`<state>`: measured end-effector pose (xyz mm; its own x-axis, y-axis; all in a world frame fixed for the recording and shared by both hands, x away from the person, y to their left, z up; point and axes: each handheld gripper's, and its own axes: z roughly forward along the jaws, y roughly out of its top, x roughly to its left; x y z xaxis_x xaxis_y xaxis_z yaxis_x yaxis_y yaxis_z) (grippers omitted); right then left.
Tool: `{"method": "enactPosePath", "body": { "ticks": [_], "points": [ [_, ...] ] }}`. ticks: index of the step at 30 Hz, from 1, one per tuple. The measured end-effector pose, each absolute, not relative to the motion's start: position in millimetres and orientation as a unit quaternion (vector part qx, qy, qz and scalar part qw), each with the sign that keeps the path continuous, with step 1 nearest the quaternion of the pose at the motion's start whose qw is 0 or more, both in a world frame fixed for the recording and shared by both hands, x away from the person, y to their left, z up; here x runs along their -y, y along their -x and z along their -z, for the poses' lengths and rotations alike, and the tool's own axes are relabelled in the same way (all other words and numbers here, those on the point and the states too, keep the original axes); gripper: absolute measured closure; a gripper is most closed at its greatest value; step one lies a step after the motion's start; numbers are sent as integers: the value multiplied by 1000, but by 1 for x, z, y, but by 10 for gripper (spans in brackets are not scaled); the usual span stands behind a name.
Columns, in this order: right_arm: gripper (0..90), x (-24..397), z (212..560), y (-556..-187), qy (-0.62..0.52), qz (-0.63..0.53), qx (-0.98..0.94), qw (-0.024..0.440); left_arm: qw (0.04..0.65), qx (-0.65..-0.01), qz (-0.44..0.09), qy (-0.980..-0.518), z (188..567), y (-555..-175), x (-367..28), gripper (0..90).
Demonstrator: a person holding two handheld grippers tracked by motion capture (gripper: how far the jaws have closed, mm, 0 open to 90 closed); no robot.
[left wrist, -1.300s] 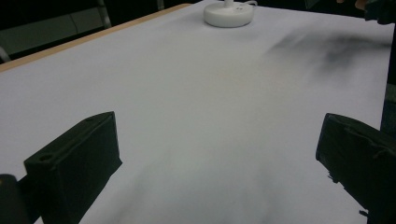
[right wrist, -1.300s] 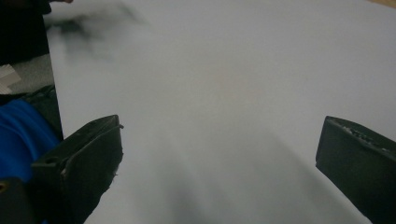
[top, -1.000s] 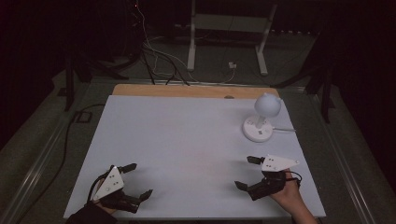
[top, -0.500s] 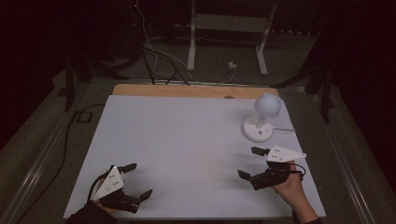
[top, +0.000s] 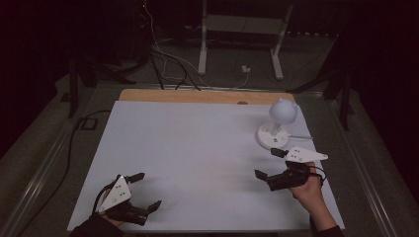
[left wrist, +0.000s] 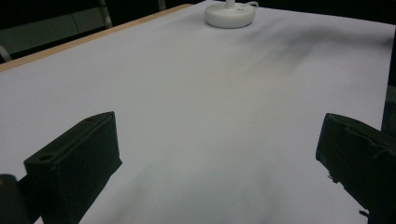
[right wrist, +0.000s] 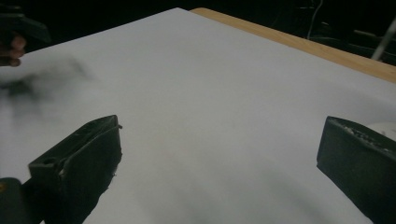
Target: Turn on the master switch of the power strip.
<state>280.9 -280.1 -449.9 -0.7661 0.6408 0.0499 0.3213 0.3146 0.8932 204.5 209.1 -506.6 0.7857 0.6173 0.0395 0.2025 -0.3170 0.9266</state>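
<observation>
Our right gripper (top: 269, 163), jaws wide apart, nears the white globe lamp (top: 276, 123) at the table's (top: 197, 148) far-right; left gripper (top: 143, 190) likewise agape. Lamp prob. light, fragile w/ slick globe: we'd grip its stem.

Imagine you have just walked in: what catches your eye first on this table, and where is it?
First, the small white desk lamp with a round globe head, standing on its round base at the far right of the white table surface. Next, the right gripper, held just in front of the lamp with its jaws wide apart, and the left gripper at the near left corner, jaws also apart.
</observation>
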Motion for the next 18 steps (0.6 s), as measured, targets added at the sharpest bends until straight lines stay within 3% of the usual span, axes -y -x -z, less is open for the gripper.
{"method": "enactPosePath", "body": {
  "ticks": [18],
  "points": [
    [1,298,442,-300,-340,-504,-773,182,526,-261,-196,-786,507,-204,-209,1]
  ]
}}
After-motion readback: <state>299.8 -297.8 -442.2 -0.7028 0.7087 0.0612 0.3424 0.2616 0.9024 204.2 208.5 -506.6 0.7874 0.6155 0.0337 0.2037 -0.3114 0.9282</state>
